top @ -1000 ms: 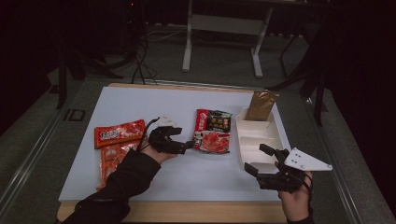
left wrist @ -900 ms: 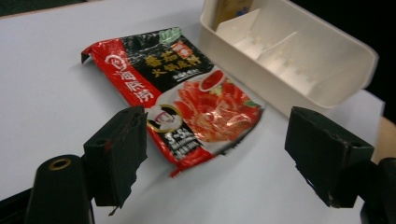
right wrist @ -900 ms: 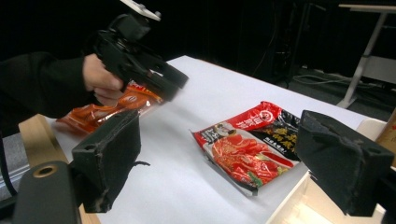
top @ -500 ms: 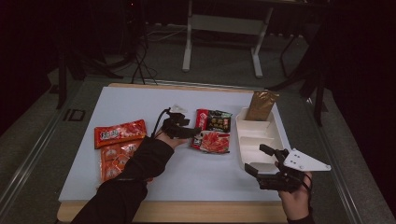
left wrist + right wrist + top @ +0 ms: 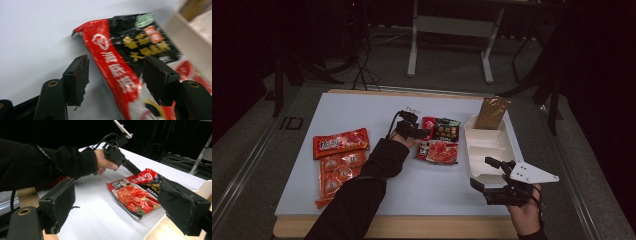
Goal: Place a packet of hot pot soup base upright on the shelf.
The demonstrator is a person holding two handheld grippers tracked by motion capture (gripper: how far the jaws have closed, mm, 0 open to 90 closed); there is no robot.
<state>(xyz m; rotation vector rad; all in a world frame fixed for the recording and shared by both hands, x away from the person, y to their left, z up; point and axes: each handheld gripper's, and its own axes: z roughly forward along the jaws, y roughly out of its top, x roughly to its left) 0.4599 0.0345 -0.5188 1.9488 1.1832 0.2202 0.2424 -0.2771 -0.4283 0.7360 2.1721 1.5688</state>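
Centrally on the counter [image 5: 362,107] in the high view, the left claw [image 5: 424,133] meets the packet [image 5: 439,141]; the right claw [image 5: 484,174], wide, hovers near the tray [image 5: 490,150].

Left gripper view: jaws half-spread, just closing, straddling the packet's [image 5: 117,72] red edge without pressing.

Right gripper view: jaws wide, unloaded.

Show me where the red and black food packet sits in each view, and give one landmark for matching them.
High view: the red and black packet lies mid-table, just left of the white tray.
Left gripper view: the packet runs from upper centre down between the open jaws, pads clear of it.
Right gripper view: it lies right of centre.
Shared landmark: the white tray beside it.
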